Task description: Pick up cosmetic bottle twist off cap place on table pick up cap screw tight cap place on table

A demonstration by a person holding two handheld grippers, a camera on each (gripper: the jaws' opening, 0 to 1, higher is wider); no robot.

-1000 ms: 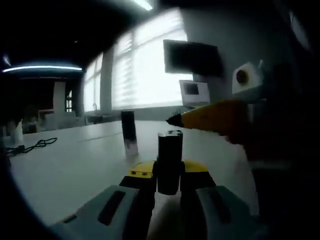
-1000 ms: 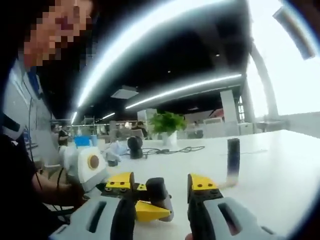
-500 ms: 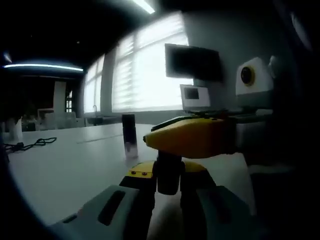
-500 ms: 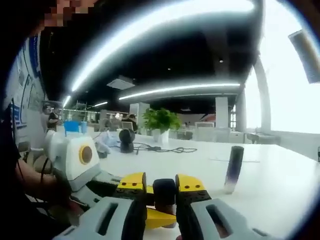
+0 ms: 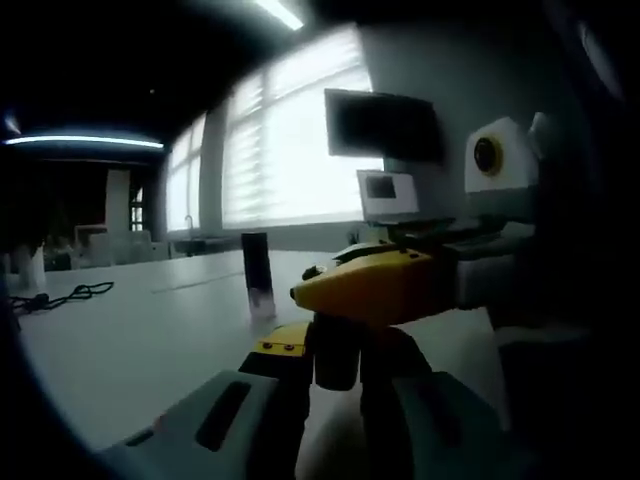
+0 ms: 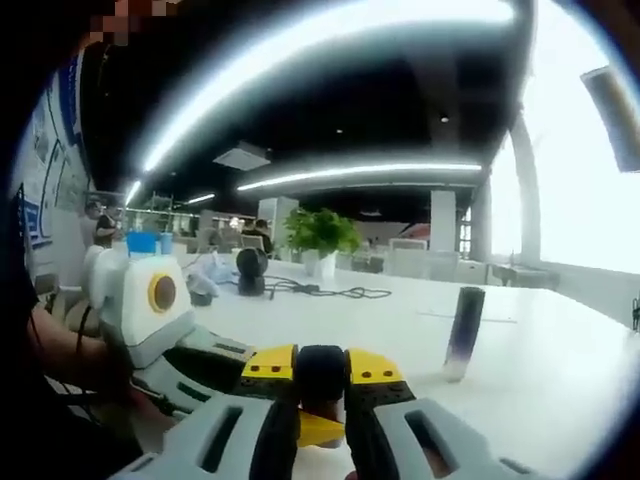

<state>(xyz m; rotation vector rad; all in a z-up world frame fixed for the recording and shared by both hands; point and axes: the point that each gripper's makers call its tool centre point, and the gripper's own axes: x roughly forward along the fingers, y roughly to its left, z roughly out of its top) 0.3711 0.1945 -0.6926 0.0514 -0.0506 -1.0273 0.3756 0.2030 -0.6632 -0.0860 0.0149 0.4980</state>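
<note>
No writing can be read on the dark cylindrical cosmetic bottle (image 5: 336,352); the left gripper (image 5: 336,360) holds its body between narrow fingers at 6 o'clock in the left gripper view. The right gripper (image 6: 321,375) has its yellow-tipped fingers closed on the bottle's black round cap (image 6: 321,368). A second dark upright tube (image 6: 464,330) stands well apart at 3 o'clock on the white counter (image 6: 560,370), with open surface around it.
</note>
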